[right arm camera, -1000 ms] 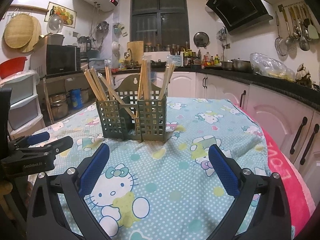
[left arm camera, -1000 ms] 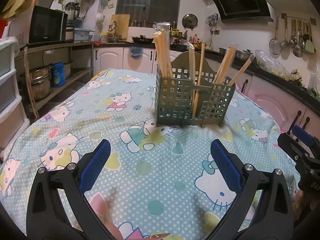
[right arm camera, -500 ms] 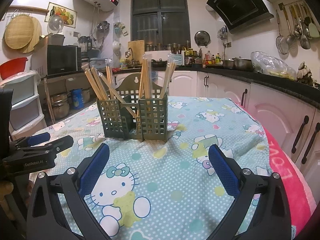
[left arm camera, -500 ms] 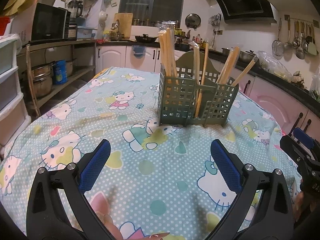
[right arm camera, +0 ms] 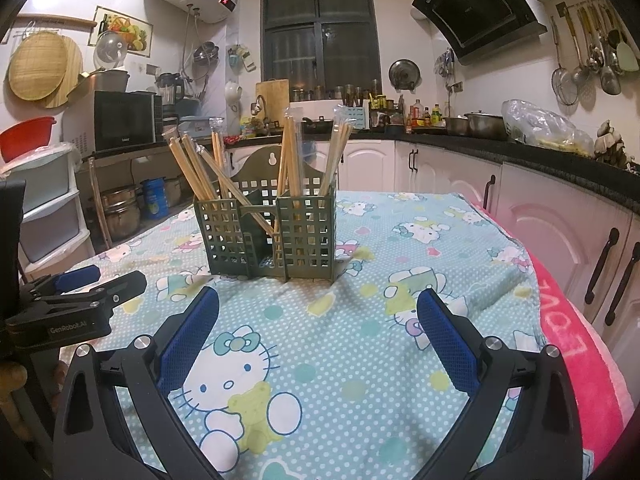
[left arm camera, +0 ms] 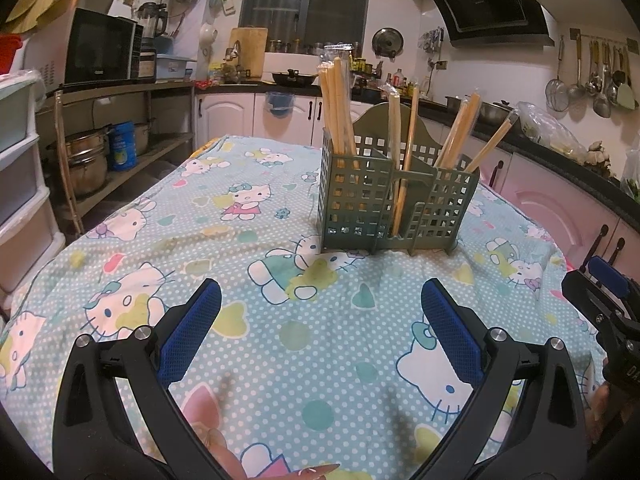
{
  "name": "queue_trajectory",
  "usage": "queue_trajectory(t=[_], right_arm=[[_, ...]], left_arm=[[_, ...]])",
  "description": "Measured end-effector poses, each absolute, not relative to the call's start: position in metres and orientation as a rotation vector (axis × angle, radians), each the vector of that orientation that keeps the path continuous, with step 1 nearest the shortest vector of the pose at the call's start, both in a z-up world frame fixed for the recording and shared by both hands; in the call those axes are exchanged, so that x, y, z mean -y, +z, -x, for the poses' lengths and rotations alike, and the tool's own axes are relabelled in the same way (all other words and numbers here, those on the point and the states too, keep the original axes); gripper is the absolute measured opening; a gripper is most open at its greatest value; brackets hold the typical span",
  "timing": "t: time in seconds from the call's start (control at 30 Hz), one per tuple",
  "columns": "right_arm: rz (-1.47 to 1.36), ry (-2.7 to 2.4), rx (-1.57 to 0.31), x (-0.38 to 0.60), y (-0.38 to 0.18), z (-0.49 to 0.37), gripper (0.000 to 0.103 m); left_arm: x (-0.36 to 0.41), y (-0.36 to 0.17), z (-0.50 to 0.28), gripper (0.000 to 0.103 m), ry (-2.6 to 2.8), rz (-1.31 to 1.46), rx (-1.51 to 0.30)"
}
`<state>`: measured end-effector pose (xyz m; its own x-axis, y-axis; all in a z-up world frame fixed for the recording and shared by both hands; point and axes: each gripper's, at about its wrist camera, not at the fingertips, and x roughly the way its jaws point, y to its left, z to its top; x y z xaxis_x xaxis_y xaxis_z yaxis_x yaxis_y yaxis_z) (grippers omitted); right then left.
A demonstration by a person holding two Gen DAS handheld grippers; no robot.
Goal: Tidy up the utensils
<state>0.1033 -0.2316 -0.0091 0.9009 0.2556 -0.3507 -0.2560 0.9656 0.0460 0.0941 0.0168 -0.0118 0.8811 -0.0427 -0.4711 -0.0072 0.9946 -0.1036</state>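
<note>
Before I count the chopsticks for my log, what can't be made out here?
- Green grid-walled plastic utensil caddy: its floor is hidden by its walls in both views.
- Bundles of wooden chopsticks: overlapping, so no exact count.
- Right gripper in the left wrist view: cut off by the right edge.

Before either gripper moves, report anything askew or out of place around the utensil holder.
One chopstick lies on a steep diagonal, from the green holder's left compartment across the middle divider, while the other bundles stand nearly upright. The tablecloth is rumpled near the holder's base. Nothing is spilled or visibly damaged, and both grippers are empty.
</note>
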Motion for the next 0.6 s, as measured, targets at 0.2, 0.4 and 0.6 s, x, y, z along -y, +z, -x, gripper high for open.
queue_trajectory(t=[0.2,0.4,0.6], right_arm=[[0.0,0.267,-0.365,0.2307,-0.0098,-0.103,0.097],[0.0,0.267,-0.366,0.2298,-0.0101,-0.1026,0.097],[-0.001,0.268,-0.367,0.2292,-0.0106,-0.1022,0.097]], left_arm=[[-0.0172,-0.0115,-0.0932,0.092,-0.018,0.101,-0.493],[-0.0171,-0.0115,-0.0934,0.092,-0.017,0.102,-0.493],[-0.0173,-0.0112,-0.0932,0.092,-0.016,0.099,-0.494]])
